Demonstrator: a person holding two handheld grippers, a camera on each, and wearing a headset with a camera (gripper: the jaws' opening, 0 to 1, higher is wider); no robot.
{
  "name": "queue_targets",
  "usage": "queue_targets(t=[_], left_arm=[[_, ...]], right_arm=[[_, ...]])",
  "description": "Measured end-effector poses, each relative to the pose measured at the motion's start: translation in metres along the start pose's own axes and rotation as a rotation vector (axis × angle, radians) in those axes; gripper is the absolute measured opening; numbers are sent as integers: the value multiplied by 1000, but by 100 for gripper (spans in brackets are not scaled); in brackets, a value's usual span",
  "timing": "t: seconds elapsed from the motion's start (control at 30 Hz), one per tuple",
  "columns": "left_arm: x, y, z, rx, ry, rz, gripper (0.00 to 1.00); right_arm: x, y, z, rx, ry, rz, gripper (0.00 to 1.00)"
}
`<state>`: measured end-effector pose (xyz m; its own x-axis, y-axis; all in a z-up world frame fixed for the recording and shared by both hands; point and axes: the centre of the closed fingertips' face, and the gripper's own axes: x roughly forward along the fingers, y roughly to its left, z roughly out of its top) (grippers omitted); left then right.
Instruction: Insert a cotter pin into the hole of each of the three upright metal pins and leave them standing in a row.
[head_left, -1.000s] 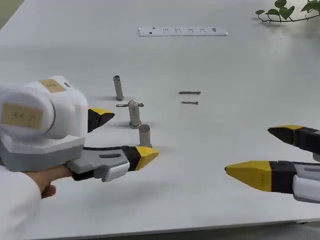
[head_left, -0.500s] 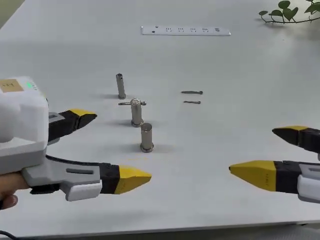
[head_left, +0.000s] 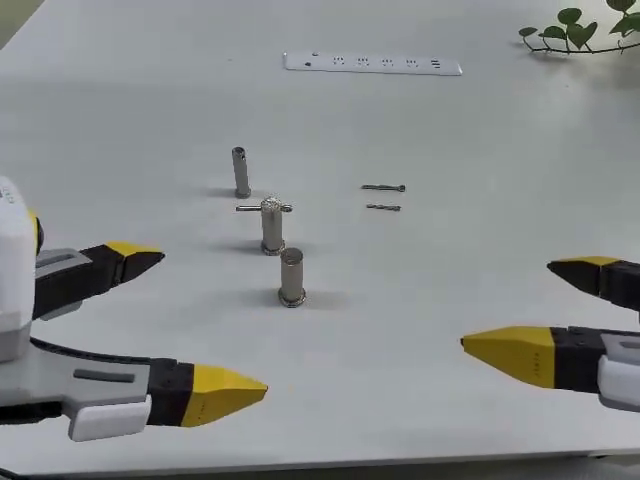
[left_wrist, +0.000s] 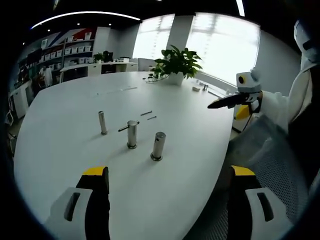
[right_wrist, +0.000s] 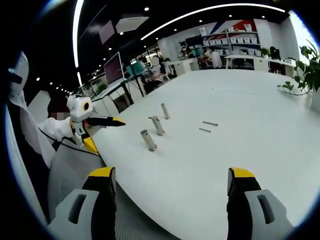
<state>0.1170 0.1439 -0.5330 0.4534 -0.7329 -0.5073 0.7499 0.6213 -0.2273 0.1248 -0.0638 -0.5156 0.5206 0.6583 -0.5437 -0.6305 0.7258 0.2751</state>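
Left of centre in the head view, three upright metal pins (head_left: 271, 226) stand in a slanting row on the white counter (head_left: 450, 140): the far pin (head_left: 241, 172) uppermost, the middle pin (head_left: 271, 230) below it, and the near pin (head_left: 291, 277) lowest. A cotter pin (head_left: 263, 208) sits crosswise through the top of the middle pin. To the right of the row, two loose cotter pins (head_left: 383, 187) lie flat, one just below the other, well apart from the pins.

At lower left, the left tool (head_left: 212, 320) has its jaws spread wide and holds nothing. At lower right, the right tool (head_left: 506, 306) is likewise wide open and empty. Both are well apart from the pins.

A power strip (head_left: 372, 64) lies at upper centre, and a plant (head_left: 580, 25) is in the upper right corner.
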Motion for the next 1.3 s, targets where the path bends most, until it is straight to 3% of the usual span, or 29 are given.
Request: queue_targets(t=[0.27,0.5,0.67,1.03,1.3], left_arm=[[0,-2,1,-19,-14,1,99],[-1,-6,-5,-10,13,-13,99],[0,-9,-4,-5,9,-17,99],[-1,-11,-2,-11,-4,-12,99],[-6,-12,2,-28,-28,-7,99]], right_arm=[[1,-1,0,-10,15,5,90],[1,-2,2,-16,23,11,90],[2,-4,6,-40,34,15,89],[6,-22,30,-159,86,27,88],[19,-33,49,-223,112,38,86]])
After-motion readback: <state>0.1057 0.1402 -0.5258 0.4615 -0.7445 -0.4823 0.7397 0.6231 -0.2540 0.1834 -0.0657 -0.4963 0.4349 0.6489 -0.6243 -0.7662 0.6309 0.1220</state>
